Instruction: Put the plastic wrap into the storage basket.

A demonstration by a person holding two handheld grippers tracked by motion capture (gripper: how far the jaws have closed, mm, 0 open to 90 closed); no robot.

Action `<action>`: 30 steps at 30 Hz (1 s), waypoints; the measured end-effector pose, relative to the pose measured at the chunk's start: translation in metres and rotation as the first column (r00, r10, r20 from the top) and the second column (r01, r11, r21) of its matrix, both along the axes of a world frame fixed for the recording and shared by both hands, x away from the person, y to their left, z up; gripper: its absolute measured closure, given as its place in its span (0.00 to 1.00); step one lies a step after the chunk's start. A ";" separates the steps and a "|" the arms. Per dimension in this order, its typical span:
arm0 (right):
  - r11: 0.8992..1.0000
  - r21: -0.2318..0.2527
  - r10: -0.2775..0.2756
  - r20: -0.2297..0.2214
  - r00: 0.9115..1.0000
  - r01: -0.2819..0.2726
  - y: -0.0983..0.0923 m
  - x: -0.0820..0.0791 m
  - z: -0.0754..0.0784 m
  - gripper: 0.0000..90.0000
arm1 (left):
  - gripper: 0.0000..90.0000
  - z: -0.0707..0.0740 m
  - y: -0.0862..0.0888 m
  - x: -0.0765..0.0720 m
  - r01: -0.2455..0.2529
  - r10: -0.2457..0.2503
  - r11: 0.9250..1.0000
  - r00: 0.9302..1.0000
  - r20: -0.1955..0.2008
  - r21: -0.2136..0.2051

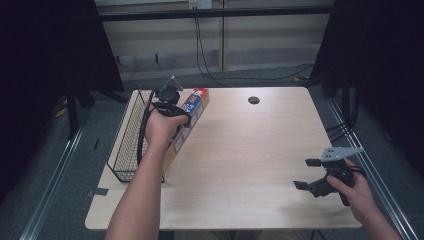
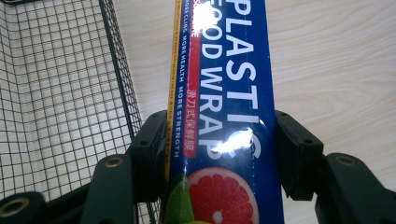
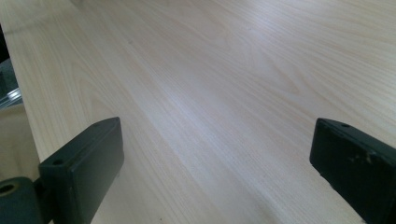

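- Because the left gripper (image 2: 219,154) clamps the long wrap box (image 2: 224,93) near one end, with both jaws pressed on its sides, the glossy cardboard could slip or pivot.
- The box hangs tilted beside the wire basket (image 1: 127,145); its low end might snag the thin mesh.
- The right gripper (image 1: 309,174) holds nothing, its jaws wide apart above the smooth pale wood table (image 1: 250,165).

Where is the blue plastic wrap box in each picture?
High view: the plastic wrap box slants at the table's left, beside the wire basket.
Left gripper view: center, clamped in the left hand-held gripper.
Right gripper view: not in it.
Shared landmark: the light wooden table.
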State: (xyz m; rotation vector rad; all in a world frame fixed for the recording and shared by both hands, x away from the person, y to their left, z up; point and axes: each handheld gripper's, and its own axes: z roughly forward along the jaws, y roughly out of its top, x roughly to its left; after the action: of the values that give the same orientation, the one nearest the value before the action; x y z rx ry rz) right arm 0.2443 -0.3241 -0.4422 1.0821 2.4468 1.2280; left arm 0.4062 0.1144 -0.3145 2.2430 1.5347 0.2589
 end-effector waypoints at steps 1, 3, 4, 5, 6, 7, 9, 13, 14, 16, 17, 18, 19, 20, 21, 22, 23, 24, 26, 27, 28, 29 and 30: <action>1.000 0.000 0.000 0.000 1.000 0.000 0.000 0.000 0.000 0.03 | 0.49 0.000 0.001 0.000 0.002 -0.002 1.000 1.000 0.000 0.002; 1.000 0.003 0.003 0.002 1.000 -0.003 0.000 0.000 0.000 0.03 | 0.49 0.000 0.002 -0.001 -0.011 0.011 1.000 1.000 0.004 -0.005; 1.000 0.003 0.002 0.001 1.000 -0.002 0.000 0.000 0.000 0.03 | 0.49 0.001 0.003 -0.001 -0.006 0.006 1.000 1.000 0.001 0.004; 1.000 0.003 0.002 0.001 1.000 -0.002 0.000 0.000 0.000 0.03 | 0.49 0.001 0.004 -0.001 -0.014 0.014 1.000 1.000 0.004 -0.002; 1.000 0.000 0.000 0.001 1.000 0.000 0.000 0.000 0.000 0.03 | 0.49 0.002 0.005 -0.001 -0.014 0.014 1.000 1.000 0.003 0.001; 1.000 0.003 0.002 -0.002 1.000 -0.002 0.000 0.000 0.000 0.03 | 0.49 0.002 0.006 -0.001 -0.009 0.009 1.000 1.000 0.003 0.010; 1.000 0.001 0.005 0.000 1.000 -0.005 0.001 0.000 0.000 0.03 | 0.49 0.003 0.008 -0.001 -0.016 0.016 1.000 1.000 0.004 0.003; 1.000 -0.001 0.003 0.001 1.000 -0.003 0.001 0.000 0.000 0.03 | 0.49 0.003 0.013 -0.001 -0.033 0.033 0.999 0.999 0.006 0.000; 1.000 -0.001 0.004 0.001 1.000 -0.004 0.001 0.000 0.000 0.03 | 0.49 0.003 0.014 -0.001 -0.029 0.029 1.000 1.000 0.003 0.008; 1.000 -0.003 0.001 -0.002 1.000 -0.001 0.001 0.000 0.000 0.03 | 0.49 0.003 0.016 -0.001 -0.040 0.040 0.999 0.999 0.007 0.002; 1.000 -0.004 0.000 -0.002 1.000 0.000 0.001 0.000 0.000 0.03 | 0.49 0.004 0.018 -0.001 -0.035 0.035 0.999 0.999 0.004 0.005; 1.000 -0.003 0.001 -0.002 1.000 -0.001 0.001 0.000 0.000 0.03 | 0.49 0.004 0.018 -0.001 -0.045 0.045 0.999 0.999 0.009 -0.002; 1.000 -0.004 0.003 -0.003 1.000 -0.003 0.001 0.000 0.000 0.03 | 0.49 0.005 0.020 -0.001 -0.042 0.042 0.999 0.999 0.008 0.006; 1.000 -0.004 0.003 -0.002 1.000 -0.003 0.001 0.000 0.000 0.03 | 0.49 0.006 0.020 -0.001 -0.043 0.043 0.999 0.999 0.007 0.013; 1.000 -0.004 0.003 0.000 1.000 -0.003 0.001 0.000 0.000 0.03 | 0.49 0.006 0.021 -0.002 -0.050 0.050 0.999 0.999 0.011 0.008; 1.000 -0.004 0.004 -0.001 1.000 -0.004 0.001 0.000 0.000 0.03 | 0.49 0.006 0.022 -0.002 -0.048 0.048 0.999 0.999 0.009 0.010; 1.000 -0.004 0.005 -0.001 1.000 -0.005 0.001 0.000 0.000 0.03 | 0.49 0.007 0.023 -0.002 -0.055 0.055 0.998 0.998 0.005 0.005; 1.000 -0.001 0.007 -0.001 1.000 -0.007 0.002 0.000 0.000 0.03 | 0.49 0.007 0.024 -0.002 -0.056 0.056 0.998 0.998 0.011 0.008; 1.000 -0.001 0.010 0.001 1.000 -0.010 0.002 0.000 0.000 0.03 | 0.49 0.008 0.026 -0.002 -0.059 0.059 0.998 0.998 0.011 0.009; 1.000 -0.002 0.009 0.001 1.000 -0.009 0.002 0.000 0.000 0.03 | 0.49 0.008 0.027 -0.002 -0.062 0.062 0.998 0.998 0.011 0.012; 1.000 -0.002 0.009 0.001 1.000 -0.009 0.002 0.000 -0.001 0.03 | 0.49 0.008 0.028 -0.002 -0.062 0.062 0.998 0.998 0.010 0.014; 1.000 -0.003 0.011 -0.002 1.000 -0.011 0.002 0.000 0.000 0.03 | 0.49 0.008 0.029 -0.002 -0.067 0.067 0.998 0.998 0.009 0.015; 1.000 -0.002 0.011 -0.002 1.000 -0.011 0.002 0.000 0.000 0.03 | 0.49 0.008 0.030 -0.003 -0.072 0.071 0.997 0.997 0.012 0.013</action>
State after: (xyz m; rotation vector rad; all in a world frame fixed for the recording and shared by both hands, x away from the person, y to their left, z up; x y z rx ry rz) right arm 0.2444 -0.3218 -0.4427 1.0715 2.4584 1.2282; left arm 0.4035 0.1442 -0.3061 2.1955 1.6140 0.3024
